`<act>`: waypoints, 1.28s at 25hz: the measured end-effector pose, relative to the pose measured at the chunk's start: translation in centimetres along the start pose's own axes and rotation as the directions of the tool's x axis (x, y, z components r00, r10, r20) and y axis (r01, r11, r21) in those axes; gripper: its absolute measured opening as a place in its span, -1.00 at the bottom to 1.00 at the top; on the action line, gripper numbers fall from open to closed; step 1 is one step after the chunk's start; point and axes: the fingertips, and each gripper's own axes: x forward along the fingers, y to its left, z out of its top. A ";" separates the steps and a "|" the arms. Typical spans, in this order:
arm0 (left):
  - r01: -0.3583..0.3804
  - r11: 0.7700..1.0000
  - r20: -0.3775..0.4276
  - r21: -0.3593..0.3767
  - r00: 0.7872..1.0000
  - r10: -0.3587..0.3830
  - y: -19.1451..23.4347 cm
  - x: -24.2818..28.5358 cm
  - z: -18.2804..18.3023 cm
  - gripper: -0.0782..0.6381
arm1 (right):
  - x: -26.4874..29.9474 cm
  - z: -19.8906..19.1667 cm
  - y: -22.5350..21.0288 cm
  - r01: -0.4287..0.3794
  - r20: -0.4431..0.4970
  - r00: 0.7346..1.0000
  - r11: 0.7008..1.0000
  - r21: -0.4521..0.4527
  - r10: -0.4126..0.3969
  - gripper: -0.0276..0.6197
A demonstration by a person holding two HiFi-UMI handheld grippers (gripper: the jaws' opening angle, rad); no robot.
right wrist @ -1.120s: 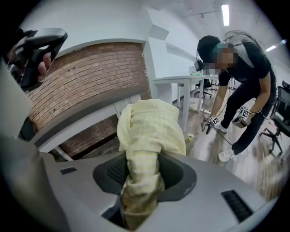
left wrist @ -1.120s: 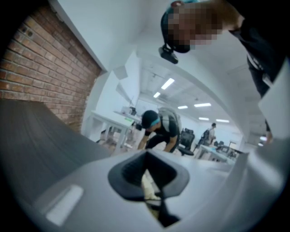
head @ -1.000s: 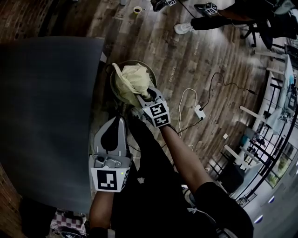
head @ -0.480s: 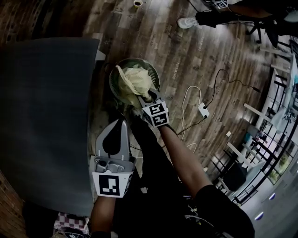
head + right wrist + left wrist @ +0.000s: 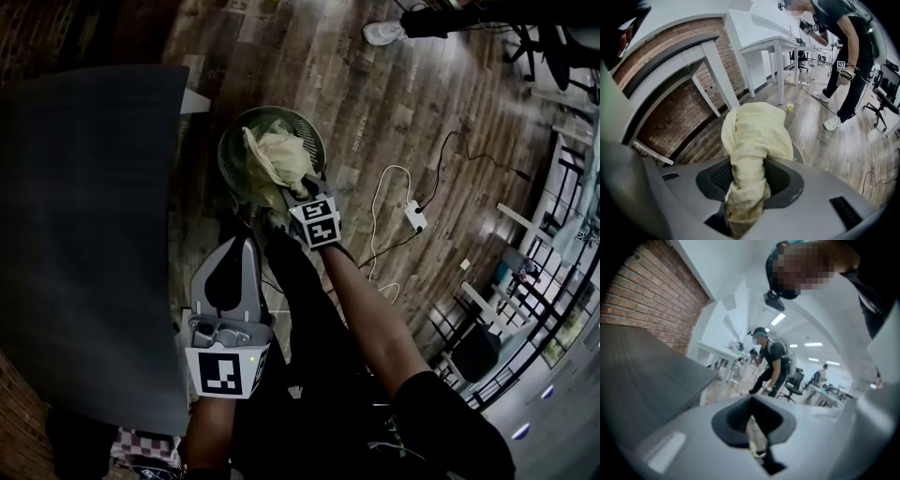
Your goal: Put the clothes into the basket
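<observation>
Over the round green basket (image 5: 312, 141) on the wooden floor (image 5: 403, 103), the right gripper (image 5: 292, 195) points steeply down. Its fingers (image 5: 790, 180) are clamped on the narrow, twisted end of a pale yellow cloth (image 5: 275, 155). The bunched bulk of the cloth sits over the basket's opening and covers much of it; whether it touches the basket's inside cannot be told from any view.

The left gripper (image 5: 244, 248) hangs nearer the person than the basket, just short of its rim. Its fingers (image 5: 780, 420) are drawn together with nothing between them, only a sliver of floor showing through the slit.

A dark grey bench (image 5: 84, 206) stands just to the left of the basket in the head view. To the basket's right, a white power strip (image 5: 413, 217) lies on the floor with its cable looped. Beyond the basket, another person (image 5: 848, 61) bends forward, well apart from it.
</observation>
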 end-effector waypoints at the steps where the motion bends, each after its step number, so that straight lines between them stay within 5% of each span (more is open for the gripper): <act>1: -0.009 1.000 -0.002 -0.003 1.000 0.009 0.2 0.0 -0.2 -0.77 | 0.3 -0.3 0.0 0.000 -0.005 1.000 1.000 0.005 0.000 -0.44; 32: -0.057 0.998 -0.010 -0.031 0.998 0.057 3.4 -0.6 -1.9 -0.77 | 3.2 -3.5 -1.6 0.099 -0.101 0.991 0.980 0.174 -0.082 -0.19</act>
